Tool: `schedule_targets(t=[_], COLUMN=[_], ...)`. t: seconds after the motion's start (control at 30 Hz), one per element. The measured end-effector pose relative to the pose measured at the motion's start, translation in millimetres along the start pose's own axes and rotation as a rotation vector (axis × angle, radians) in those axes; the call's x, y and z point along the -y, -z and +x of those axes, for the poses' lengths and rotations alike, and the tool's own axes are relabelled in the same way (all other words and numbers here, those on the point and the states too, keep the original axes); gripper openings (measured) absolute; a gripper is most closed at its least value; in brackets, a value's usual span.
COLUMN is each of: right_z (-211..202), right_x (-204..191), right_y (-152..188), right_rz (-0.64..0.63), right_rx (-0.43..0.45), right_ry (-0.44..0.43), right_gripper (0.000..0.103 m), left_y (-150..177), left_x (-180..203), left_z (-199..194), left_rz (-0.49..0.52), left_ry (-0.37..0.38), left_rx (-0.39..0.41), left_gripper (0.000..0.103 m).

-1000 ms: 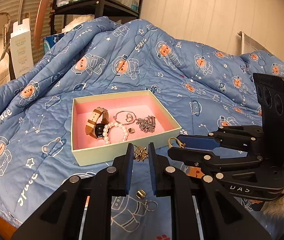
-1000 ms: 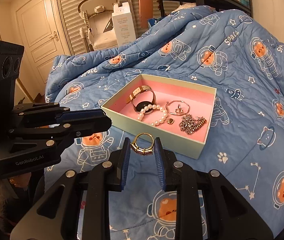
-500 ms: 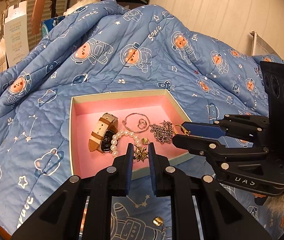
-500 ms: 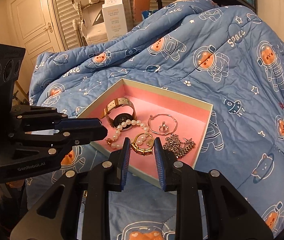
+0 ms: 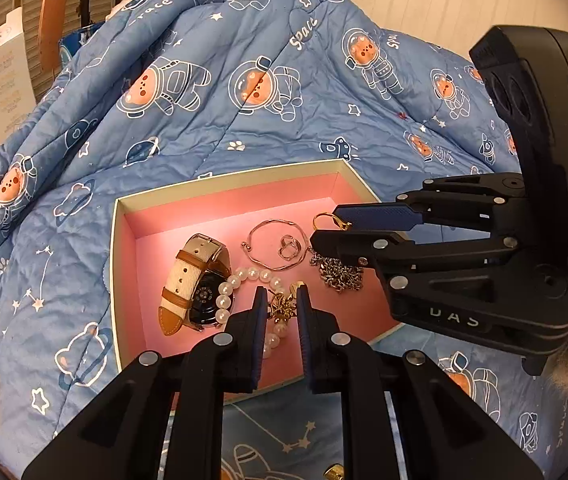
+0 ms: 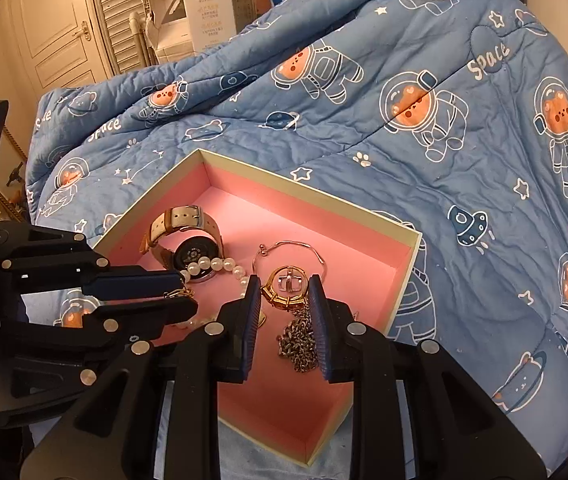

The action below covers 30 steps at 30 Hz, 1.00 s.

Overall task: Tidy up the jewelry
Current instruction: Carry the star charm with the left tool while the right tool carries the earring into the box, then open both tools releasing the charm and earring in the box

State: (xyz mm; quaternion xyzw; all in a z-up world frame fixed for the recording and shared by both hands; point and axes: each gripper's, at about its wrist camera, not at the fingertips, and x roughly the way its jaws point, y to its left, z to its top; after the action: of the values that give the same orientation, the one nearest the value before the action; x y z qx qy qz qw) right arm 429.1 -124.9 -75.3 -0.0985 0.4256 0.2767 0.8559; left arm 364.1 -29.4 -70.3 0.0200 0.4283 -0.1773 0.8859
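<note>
A pink-lined box (image 5: 227, 180) (image 6: 324, 200) lies on the blue quilt. Inside it are a watch (image 5: 191, 276) (image 6: 187, 236), a pearl bracelet (image 5: 239, 280) (image 6: 215, 266), a thin silver bangle with a ring (image 5: 275, 244) (image 6: 296, 252) and a silver chain (image 5: 338, 274) (image 6: 300, 340). My left gripper (image 5: 279, 308) is shut on a small gold piece (image 5: 281, 307) over the box. My right gripper (image 6: 286, 294) is shut on a gold ring (image 6: 284, 292) above the chain; it also shows in the left wrist view (image 5: 330, 228).
A crumpled blue astronaut quilt (image 5: 243, 80) (image 6: 444, 120) rises behind the box. Another small gold piece (image 5: 334, 471) lies on the quilt near my left gripper's base. A white carton (image 6: 207, 4), a door and shelving stand beyond the bed.
Both grippers have moved forward from the quilt in front of the box to above its inside, each still holding its gold piece.
</note>
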Motion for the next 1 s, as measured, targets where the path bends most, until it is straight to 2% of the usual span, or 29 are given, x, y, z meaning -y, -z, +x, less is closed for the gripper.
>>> schedule_targets(t=[0.43,0.53,0.87,0.97,1.0], right_z=[36,43,47,48,48], right_x=[13,13,14,12,11], right_y=[-15,-18,-21,-20,-20], right_rz=[0.046,0.041,0.017,0.002,-0.004], right_rx=[-0.099,-0.117,-0.121,-0.12,-0.12], right_ry=[-0.033,-0.019,-0.004,0.005,0.005], right_gripper=[0.025,0.025,0.025,0.025,0.025], left_y=[-5,-4,-3,-3,-3], left_x=[-1,-1,-4,-4,-4], left_z=[27,31,37,36,35], left_rz=[0.046,0.053,0.025,0.025,0.025], left_ry=[-0.02,-0.023,-0.022,-0.029,-0.03], left_rx=[-0.061,-0.071,-0.079,-0.075,-0.07], left_gripper=[0.014,0.014,0.015,0.02,0.024])
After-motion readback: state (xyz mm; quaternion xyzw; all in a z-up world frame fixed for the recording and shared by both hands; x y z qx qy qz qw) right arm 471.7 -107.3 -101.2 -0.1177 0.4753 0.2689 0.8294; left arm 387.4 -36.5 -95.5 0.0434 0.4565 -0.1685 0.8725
